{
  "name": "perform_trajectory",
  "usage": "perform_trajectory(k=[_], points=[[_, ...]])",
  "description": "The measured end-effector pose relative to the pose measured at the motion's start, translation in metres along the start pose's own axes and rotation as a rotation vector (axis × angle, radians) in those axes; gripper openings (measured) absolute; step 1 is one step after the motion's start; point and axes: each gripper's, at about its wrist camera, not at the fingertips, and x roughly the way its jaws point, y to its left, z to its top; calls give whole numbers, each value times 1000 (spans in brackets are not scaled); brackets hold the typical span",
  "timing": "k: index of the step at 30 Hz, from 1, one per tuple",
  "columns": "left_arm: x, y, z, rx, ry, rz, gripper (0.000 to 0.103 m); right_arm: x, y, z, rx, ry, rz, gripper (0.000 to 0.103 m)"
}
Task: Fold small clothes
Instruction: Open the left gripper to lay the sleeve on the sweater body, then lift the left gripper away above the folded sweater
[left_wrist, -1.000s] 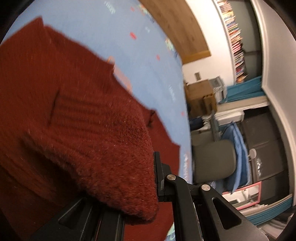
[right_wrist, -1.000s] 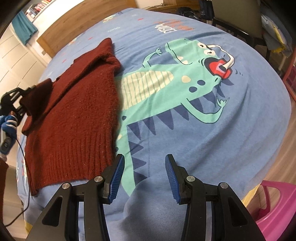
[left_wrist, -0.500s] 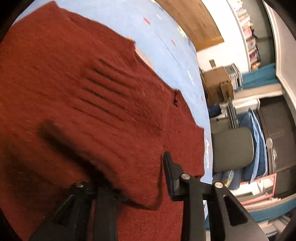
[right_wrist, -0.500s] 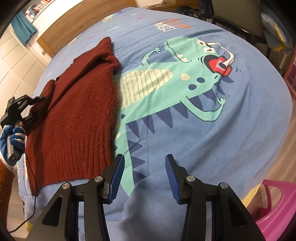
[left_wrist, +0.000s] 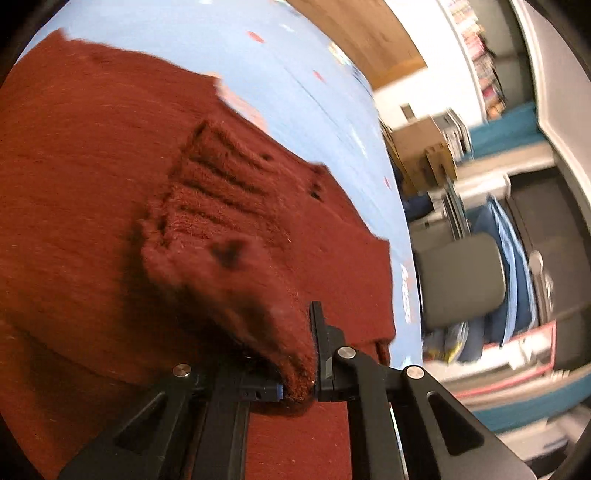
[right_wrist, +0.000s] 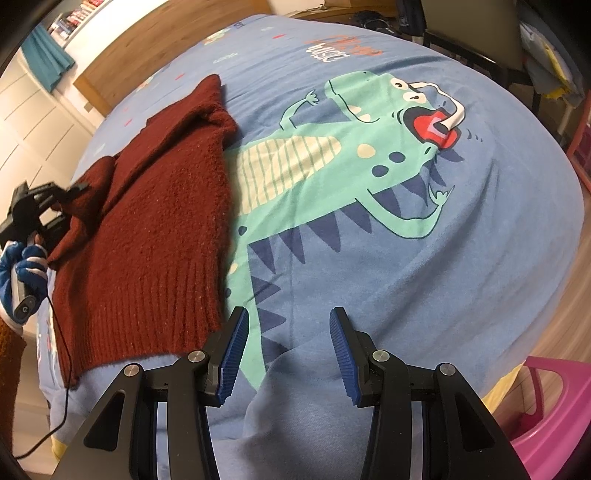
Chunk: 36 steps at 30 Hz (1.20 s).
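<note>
A dark red knitted sweater (right_wrist: 155, 236) lies flat on the left part of the bed, hem towards me. In the left wrist view its ribbed sleeve cuff (left_wrist: 236, 229) is folded over the body. My left gripper (left_wrist: 299, 384) is closing on the cuff's end, and the pads press on the knit. The right wrist view shows that left gripper (right_wrist: 44, 206) at the sweater's far left edge, held by a blue-gloved hand (right_wrist: 22, 266). My right gripper (right_wrist: 288, 350) hangs open over the blue sheet just right of the hem, with nothing between its fingers.
The blue dinosaur-print sheet (right_wrist: 369, 184) covers the bed to the right of the sweater. A wooden headboard (right_wrist: 155, 48) stands at the far end, a pink basket (right_wrist: 546, 406) on the floor bottom right. A grey chair (left_wrist: 465, 280) and a cardboard box (left_wrist: 421, 147) stand beyond the bed.
The left gripper lowered the cuff onto the sweater body, opened its jaws half a second ago, and has shut on the cuff's end again while drawing back. The right gripper has kept still.
</note>
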Motion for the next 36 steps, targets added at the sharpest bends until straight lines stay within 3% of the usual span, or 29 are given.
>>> perform_trajectory(k=[7,9,14,20,24,27,30,32,36], points=[[34,-20,-16,78,81,115,8,-1,-4,-1,11,-2,5,47],[41,-24,-19,94,98,132,13,-1,-5,-1,10,0,5,47],[47,-46,-29,176,141,130,41,1,-3,0,4,6,4,47],[51,-77,-50,327,155,145,45,2,-1,0,1,7,3,47],[40,-73,-55,325,111,106,45,3,-2,0,5,8,5,47],[33,-67,-49,316,35,161,45,3,-2,0,6,9,6,47],[37,-56,-51,339,-29,321,46,3,-4,0,9,9,8,47],[47,-42,-60,332,-12,383,45,3,-5,0,12,9,10,47],[57,-47,-80,387,-4,392,49,4,-4,0,8,15,11,47]])
